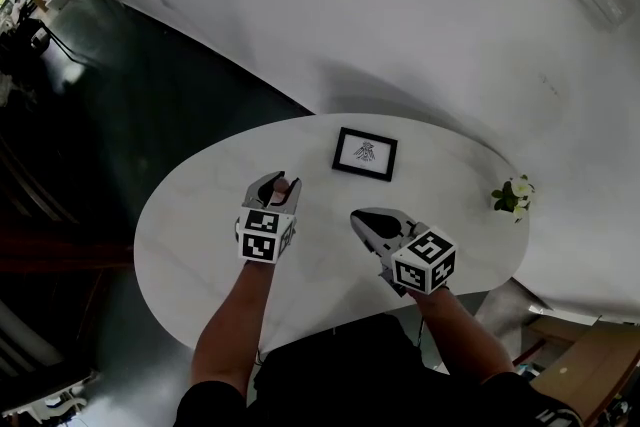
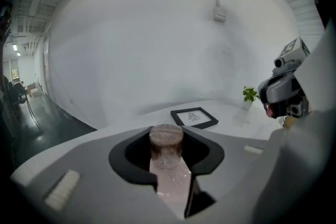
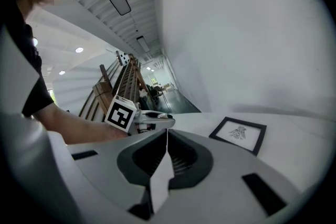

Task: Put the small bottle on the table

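A small clear bottle (image 2: 167, 147) with a brownish cap stands upright between the jaws of my left gripper (image 2: 169, 157), which is shut on it. In the head view the left gripper (image 1: 276, 187) hangs over the left-middle of the white oval table (image 1: 200, 215), and the bottle's cap (image 1: 283, 185) shows between its fingers. Whether the bottle touches the tabletop I cannot tell. My right gripper (image 1: 368, 221) hovers over the table's front right; in the right gripper view its jaws (image 3: 166, 136) meet at the tips with nothing between them.
A black-framed picture (image 1: 365, 154) lies flat at the table's far middle. A small potted plant (image 1: 514, 196) stands at the right edge. A dark floor (image 1: 150, 105) lies to the left, and a white wall curves behind the table.
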